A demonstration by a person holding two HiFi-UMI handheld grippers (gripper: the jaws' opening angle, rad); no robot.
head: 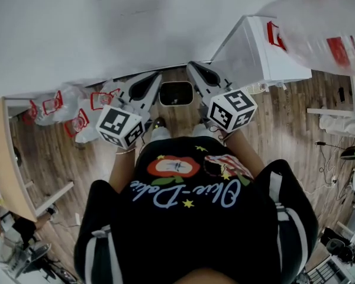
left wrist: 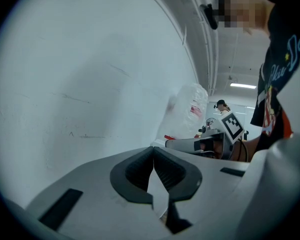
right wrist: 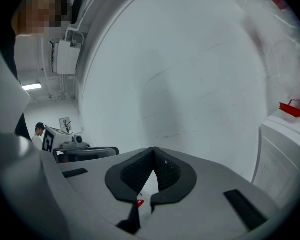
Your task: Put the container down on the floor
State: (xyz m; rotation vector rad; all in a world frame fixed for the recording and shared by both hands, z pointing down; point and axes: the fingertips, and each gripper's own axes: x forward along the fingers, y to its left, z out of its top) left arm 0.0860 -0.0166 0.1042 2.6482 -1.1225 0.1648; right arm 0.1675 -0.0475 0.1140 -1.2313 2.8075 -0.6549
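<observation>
A heap of clear plastic bags (head: 77, 108) with red print lies on the wood floor (head: 59, 158) at the foot of the white wall (head: 136, 22). Just right of it, the left gripper (head: 157, 76) points at the wall, its jaws pressed together on nothing. The dark container (head: 176, 93), pale inside, sits on the floor between the two gripper tips, neither touching it. The right gripper (head: 193, 66) is likewise clenched and empty. Further right stands a white cabinet (head: 266, 52).
</observation>
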